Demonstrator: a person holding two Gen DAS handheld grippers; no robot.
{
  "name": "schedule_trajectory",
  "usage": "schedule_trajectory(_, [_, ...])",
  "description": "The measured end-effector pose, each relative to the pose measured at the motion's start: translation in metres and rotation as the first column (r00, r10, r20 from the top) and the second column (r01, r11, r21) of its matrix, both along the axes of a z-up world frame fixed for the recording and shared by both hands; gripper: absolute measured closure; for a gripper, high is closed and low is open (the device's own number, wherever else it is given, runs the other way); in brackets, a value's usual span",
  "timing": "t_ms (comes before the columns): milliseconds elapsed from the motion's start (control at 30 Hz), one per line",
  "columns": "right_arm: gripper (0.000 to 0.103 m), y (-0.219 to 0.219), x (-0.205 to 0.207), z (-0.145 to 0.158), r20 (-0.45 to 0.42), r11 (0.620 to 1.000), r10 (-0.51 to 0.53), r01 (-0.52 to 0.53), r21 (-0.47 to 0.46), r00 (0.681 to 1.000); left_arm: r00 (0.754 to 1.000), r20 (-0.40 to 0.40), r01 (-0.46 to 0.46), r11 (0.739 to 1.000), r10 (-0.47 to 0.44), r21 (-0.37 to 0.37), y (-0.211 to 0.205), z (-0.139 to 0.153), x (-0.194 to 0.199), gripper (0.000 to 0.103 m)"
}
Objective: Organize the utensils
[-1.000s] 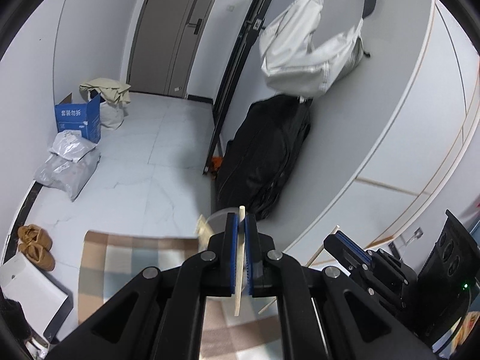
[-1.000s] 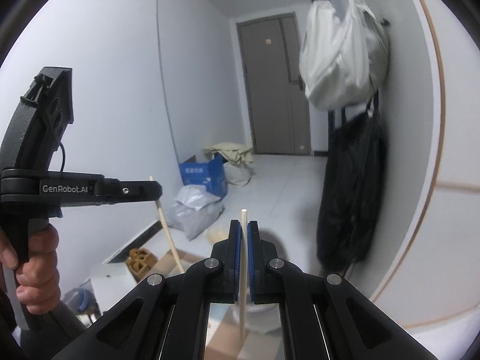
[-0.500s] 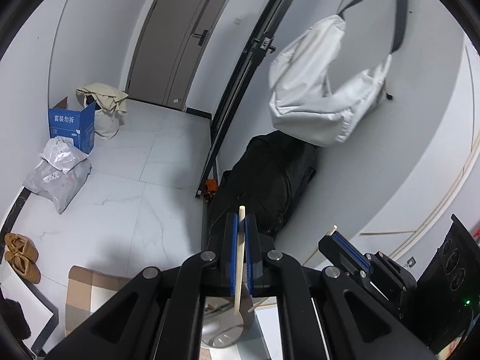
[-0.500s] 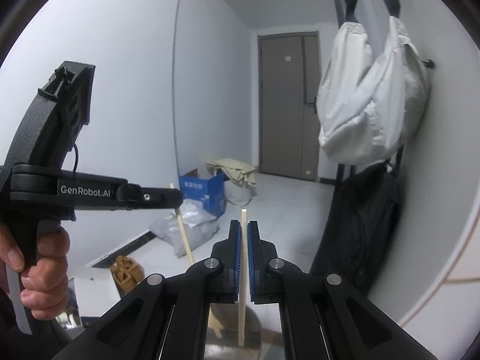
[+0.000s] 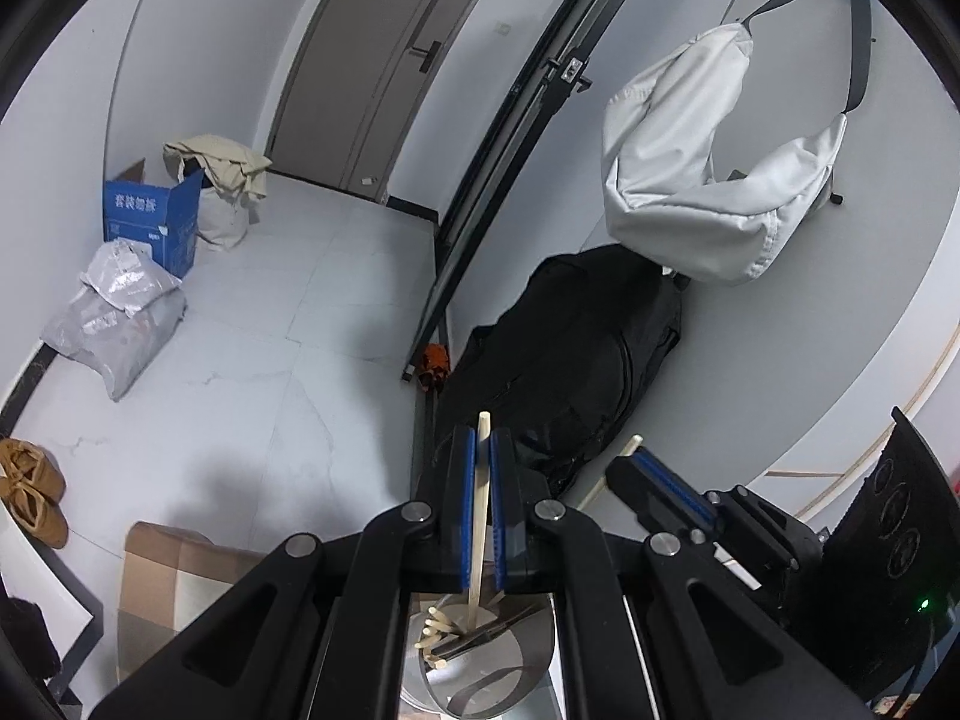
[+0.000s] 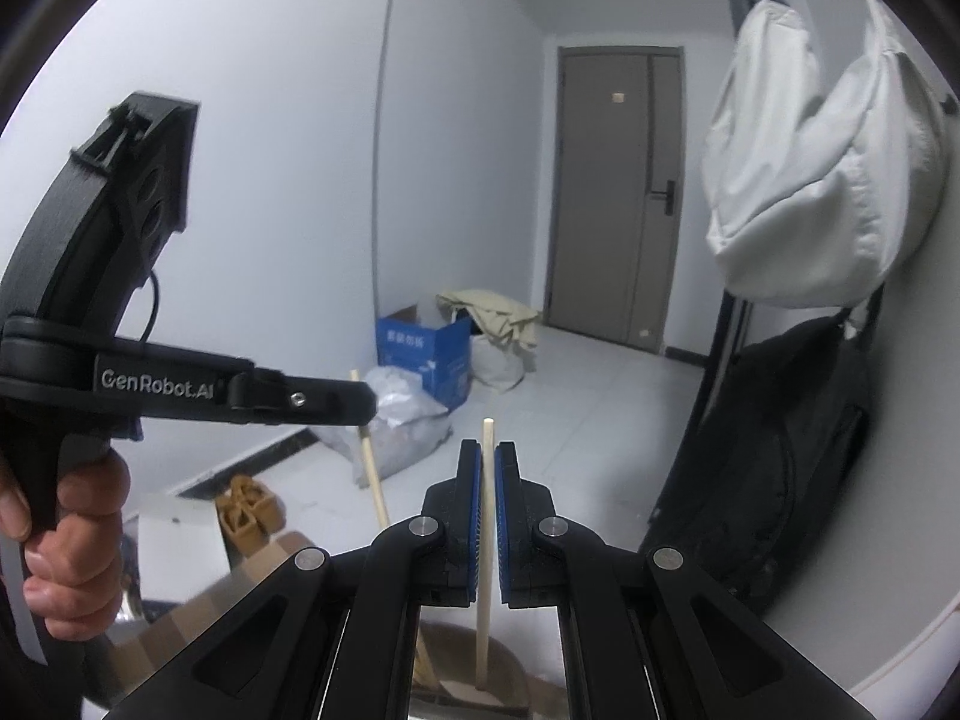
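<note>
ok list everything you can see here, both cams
chopsticks: 2 held, pale wood, one in left gripper, one in right
holder: 1, metal, below the grippers, more chopsticks inside
cloth: 1, checked beige, under holder
door: 1, grey-brown, far end
box: 1, blue, by left wall
parcels: grey plastic, on floor near box
shoes: pair, tan, floor left
white bag: 1, hanging on wall
black bag: 1, below white bag
left gripper: black, blue pads, shut
right gripper: same, shut
hand: on left gripper's handle
</note>
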State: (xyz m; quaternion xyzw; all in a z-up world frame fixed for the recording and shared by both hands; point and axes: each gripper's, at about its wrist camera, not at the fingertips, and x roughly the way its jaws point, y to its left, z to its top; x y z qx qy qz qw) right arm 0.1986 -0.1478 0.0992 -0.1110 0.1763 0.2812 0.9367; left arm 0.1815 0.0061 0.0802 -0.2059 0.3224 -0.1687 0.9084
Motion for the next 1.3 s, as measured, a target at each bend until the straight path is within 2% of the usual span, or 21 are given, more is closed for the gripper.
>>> schedule_trajectory(333, [0.1, 0.007, 0.007, -0.018, -0.048, 0.999, 0.008, -0.01, -0.042, 0.999, 1.0, 0.003, -0.006, 1.0, 0.006, 0.011, 0.003, -0.008, -0.002, 0.102])
schedule_trajectory(567, [0.099, 0.013, 0.011, -0.035, -0.117, 0.996, 0.023, -0.033, -0.08, 0.993, 0.997, -0.053, 0.061, 0.998, -0.061, -0.001, 0.002, -0.018, -0.002, 0.102])
schedule_trajectory(700, [0.097, 0.008, 0.015, -0.041, -0.168, 0.998, -0.003, -0.008, -0.062, 0.986, 0.991, -0.096, 0.097, 0.995, -0.097, -0.008, 0.003, -0.021, -0.001, 0.102])
schedule_trajectory(800, [0.085, -0.001, 0.014, -0.044, -0.195, 0.999, -0.033, 0.027, -0.035, 0.98, 0.986, -0.114, 0.12, 0.993, -0.119, -0.002, 0.004, -0.021, -0.004, 0.085])
schedule_trajectory(867, [0.085, -0.009, 0.011, -0.043, -0.21, 0.999, -0.049, 0.048, -0.011, 0.976, 0.986, -0.113, 0.125, 0.992, -0.123, 0.014, 0.004, -0.02, -0.008, 0.062])
schedule_trajectory(967, [0.082, -0.018, 0.006, -0.039, -0.212, 0.997, -0.075, 0.08, 0.014, 0.974, 0.99, -0.097, 0.109, 0.994, -0.105, 0.03, 0.006, -0.016, -0.017, 0.06])
schedule_trajectory(1033, [0.071, -0.025, -0.002, -0.036, -0.209, 0.993, -0.104, 0.113, 0.031, 0.972, 0.991, -0.099, 0.089, 0.995, -0.084, 0.042, 0.007, -0.015, -0.022, 0.059])
schedule_trajectory(1100, [0.068, -0.031, -0.009, -0.033, -0.202, 0.99, -0.122, 0.135, 0.05, 0.972, 0.994, -0.094, 0.069, 0.996, -0.064, 0.052, 0.01, -0.011, -0.03, 0.057])
schedule_trajectory(1167, [0.065, -0.038, -0.019, -0.028, -0.196, 0.986, -0.138, 0.154, 0.067, 0.971, 0.996, -0.083, 0.049, 0.996, -0.043, 0.073, 0.01, -0.009, -0.036, 0.05])
schedule_trajectory(1233, [0.053, -0.042, -0.028, -0.025, -0.188, 0.983, -0.148, 0.166, 0.084, 0.971, 0.998, -0.066, 0.031, 0.995, -0.024, 0.094, 0.01, -0.004, -0.044, 0.048])
schedule_trajectory(1300, [0.049, -0.046, -0.038, -0.019, -0.175, 0.978, -0.154, 0.175, 0.111, 0.972, 0.999, -0.05, 0.01, 0.993, -0.004, 0.118, 0.01, 0.0, -0.053, 0.046])
